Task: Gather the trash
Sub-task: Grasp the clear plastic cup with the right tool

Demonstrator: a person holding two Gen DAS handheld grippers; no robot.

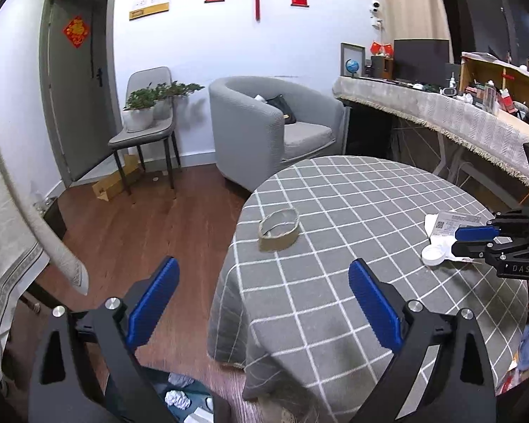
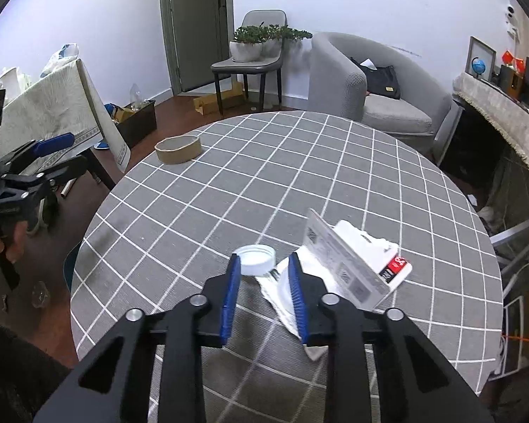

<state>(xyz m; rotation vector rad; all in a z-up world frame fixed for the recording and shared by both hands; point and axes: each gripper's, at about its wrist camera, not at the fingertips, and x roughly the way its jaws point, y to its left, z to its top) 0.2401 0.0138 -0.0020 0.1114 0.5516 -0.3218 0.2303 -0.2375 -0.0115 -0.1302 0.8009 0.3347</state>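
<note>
On the round table with a grey checked cloth (image 2: 229, 183) lie a brown tape ring (image 2: 177, 148), a white plastic lid (image 2: 256, 259), a torn white paper (image 2: 282, 296) and a white printed package (image 2: 352, 264). My right gripper (image 2: 263, 264) sits low over the table with the lid between its fingertips, the jaws narrowly apart around it. My left gripper (image 1: 264, 275) is wide open and empty, held over the table's left edge, short of the tape ring (image 1: 278, 229). The left wrist view also shows the lid (image 1: 433, 255) and my right gripper (image 1: 456, 241).
A bin holding crumpled paper (image 1: 180, 398) sits on the floor below the left gripper. A grey armchair (image 1: 264, 123), a chair with potted plants (image 1: 148, 120), a cloth-covered side table (image 2: 53, 105) and a long cluttered desk (image 1: 441, 112) surround the table.
</note>
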